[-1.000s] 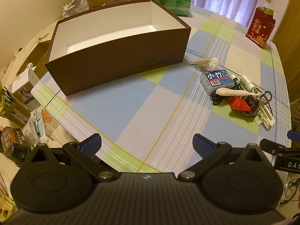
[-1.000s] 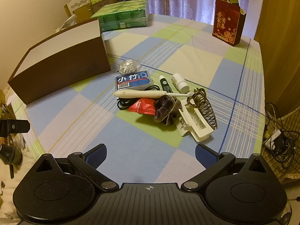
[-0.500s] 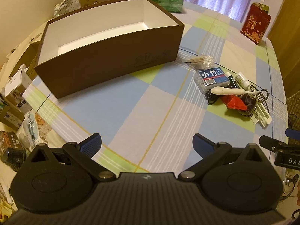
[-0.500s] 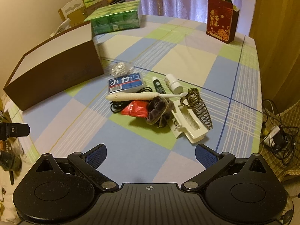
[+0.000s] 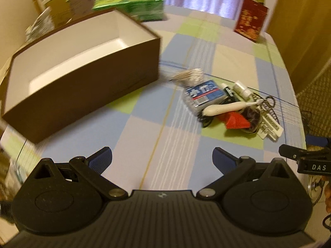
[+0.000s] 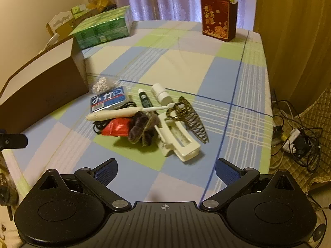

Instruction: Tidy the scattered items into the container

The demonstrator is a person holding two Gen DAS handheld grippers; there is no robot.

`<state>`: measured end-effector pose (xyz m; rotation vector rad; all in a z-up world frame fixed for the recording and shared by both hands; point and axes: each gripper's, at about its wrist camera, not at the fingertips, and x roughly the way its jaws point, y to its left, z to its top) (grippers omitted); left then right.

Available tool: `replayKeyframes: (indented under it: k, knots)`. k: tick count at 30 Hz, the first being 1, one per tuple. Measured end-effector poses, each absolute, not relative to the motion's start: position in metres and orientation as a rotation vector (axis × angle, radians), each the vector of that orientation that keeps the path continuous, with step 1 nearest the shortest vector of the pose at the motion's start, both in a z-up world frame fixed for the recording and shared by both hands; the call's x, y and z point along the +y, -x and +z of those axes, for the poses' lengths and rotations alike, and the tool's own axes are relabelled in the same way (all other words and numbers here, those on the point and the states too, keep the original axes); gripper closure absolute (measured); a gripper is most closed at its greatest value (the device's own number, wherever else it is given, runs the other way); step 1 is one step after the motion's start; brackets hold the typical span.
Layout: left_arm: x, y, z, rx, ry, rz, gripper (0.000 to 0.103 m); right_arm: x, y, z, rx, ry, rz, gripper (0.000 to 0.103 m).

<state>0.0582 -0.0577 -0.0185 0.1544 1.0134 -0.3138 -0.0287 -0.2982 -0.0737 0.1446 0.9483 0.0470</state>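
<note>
The left gripper hangs above the near edge of the table, its jaws spread wide with nothing between them. The right gripper is in the same condition: jaws wide apart, nothing held, poised over the checked tablecloth short of the clutter. The container, a brown box with a white interior, stands open on the left part of the table; no items are visible inside it, though its near floor is hidden by the front wall. The scattered items lie together in one cluster to the right of the box and apart from it. Nearest the box is a small bag of cotton swabs, touching a blue packet with white characters. A white pen-shaped tool lies across a black cord and beside a red sachet. A dark fabric piece rests against a cream plastic holder, with a patterned hair claw on the holder's far side. A small white bottle and a dark tube lie at the back of the cluster. A green package and a red gift box stand at the far end of the table, well apart from the cluster. The left wrist view is motion-blurred.
</note>
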Motion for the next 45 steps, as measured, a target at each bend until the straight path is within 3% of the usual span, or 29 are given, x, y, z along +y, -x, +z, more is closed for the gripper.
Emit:
replayKeyframes:
  k: [16,29,38,45]
  knots:
    - [-0.119,-0.091,-0.043,0.957,-0.362,-0.626,0.027,-0.332,0.030,-0.087,0.951,-0.150,0.001,0.000]
    - [-0.162,-0.098,-0.072,0.805,-0.752,-0.904,0.063,-0.342,0.031,-0.096,0.989,-0.196,-0.064,0.000]
    - [-0.182,-0.102,-0.094,0.711,-0.984,-1.008,0.074,-0.345,0.037,-0.100,1.003,-0.246,-0.140,0.000]
    - [-0.193,-0.101,-0.106,0.650,-1.096,-1.067,0.074,-0.344,0.042,-0.103,1.014,-0.281,-0.190,0.000]
